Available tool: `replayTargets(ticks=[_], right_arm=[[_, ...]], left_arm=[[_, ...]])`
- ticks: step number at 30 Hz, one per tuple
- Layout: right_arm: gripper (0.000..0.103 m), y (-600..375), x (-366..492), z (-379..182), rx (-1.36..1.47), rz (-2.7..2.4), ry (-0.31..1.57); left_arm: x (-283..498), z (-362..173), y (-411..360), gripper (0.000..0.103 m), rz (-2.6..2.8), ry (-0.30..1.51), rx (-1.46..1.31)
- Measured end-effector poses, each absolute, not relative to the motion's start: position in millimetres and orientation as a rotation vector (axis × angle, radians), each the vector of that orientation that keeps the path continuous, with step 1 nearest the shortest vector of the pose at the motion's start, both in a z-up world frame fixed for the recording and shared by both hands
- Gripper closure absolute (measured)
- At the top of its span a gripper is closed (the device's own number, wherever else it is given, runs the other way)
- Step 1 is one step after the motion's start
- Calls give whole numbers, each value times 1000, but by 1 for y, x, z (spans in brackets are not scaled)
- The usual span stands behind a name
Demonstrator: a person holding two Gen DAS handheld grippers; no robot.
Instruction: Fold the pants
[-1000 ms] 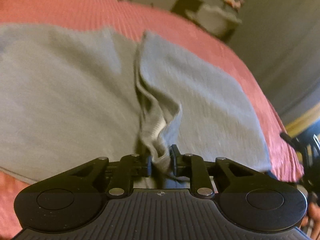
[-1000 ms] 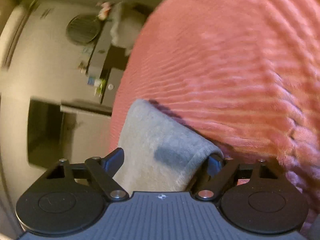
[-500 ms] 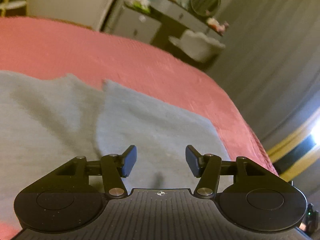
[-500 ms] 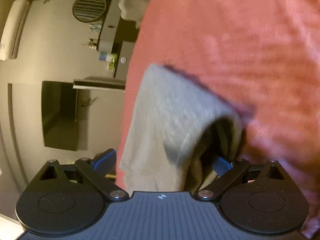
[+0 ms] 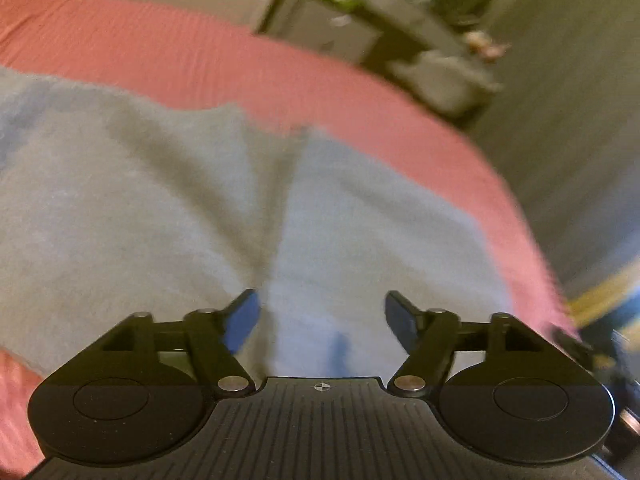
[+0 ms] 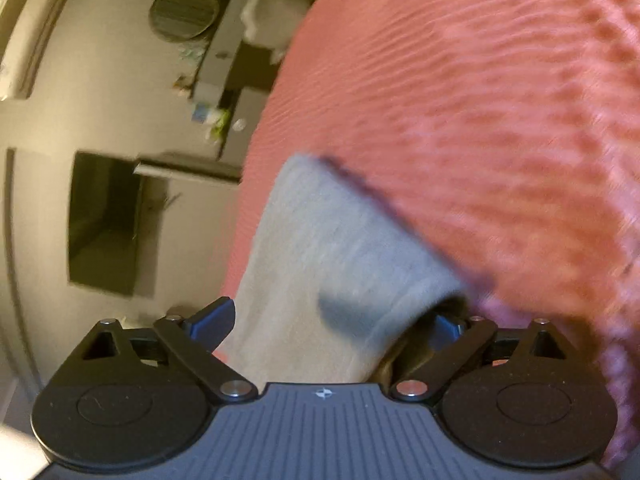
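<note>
Two claws show here, one in each view, both low in the frame. The left claw [image 5: 322, 314] has just been opening its jaws, and now they stand wide apart. Nothing is gripped between them. The gray pants [image 5: 168, 208] lie flat under it on the pink bed cover [image 5: 192, 52]. They fill the middle and left of that frame. A dark crease runs up the middle of the cloth from just above the claw.

In the right view, the right claw [image 6: 332, 320] is open very wide too. A folded end of the pants [image 6: 320, 248] hangs in the gap between the two fingers. The cloth drapes over the finger on the right of the frame. The finger on the left of the frame stands just beside the cloth, and the jaws do not squeeze it. The pink cover fills the right side. A gray wall and a dark shelf [image 6: 228, 60] with small blurry things are in the upper left.
</note>
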State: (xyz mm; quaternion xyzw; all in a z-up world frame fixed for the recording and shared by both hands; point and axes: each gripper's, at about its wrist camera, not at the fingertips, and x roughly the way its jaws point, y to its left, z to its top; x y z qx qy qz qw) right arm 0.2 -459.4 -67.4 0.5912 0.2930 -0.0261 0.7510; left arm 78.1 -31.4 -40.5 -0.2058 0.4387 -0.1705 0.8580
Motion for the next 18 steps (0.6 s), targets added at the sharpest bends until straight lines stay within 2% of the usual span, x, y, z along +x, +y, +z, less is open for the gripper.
replayTargets(ticks=[4, 6, 7, 8, 15, 18], right_arm=[[6, -430, 10, -75, 1291, 38, 746], [6, -428, 10, -74, 1255, 36, 753], [6, -430, 8, -73, 1238, 21, 747], [6, -432, 6, -70, 1232, 13, 737], [6, -444, -7, -68, 1259, -27, 702], [5, -441, -5, -65, 1227, -21, 708]], left_arm=[[51, -48, -55, 24, -494, 963, -435], [56, -57, -62, 39, -466, 1003, -347], [56, -58, -59, 50, -450, 1015, -328], [57, -59, -54, 54, -446, 1025, -348], [57, -53, -39, 49, -473, 1049, -391], [42, -47, -43, 40, -483, 1052, -340]])
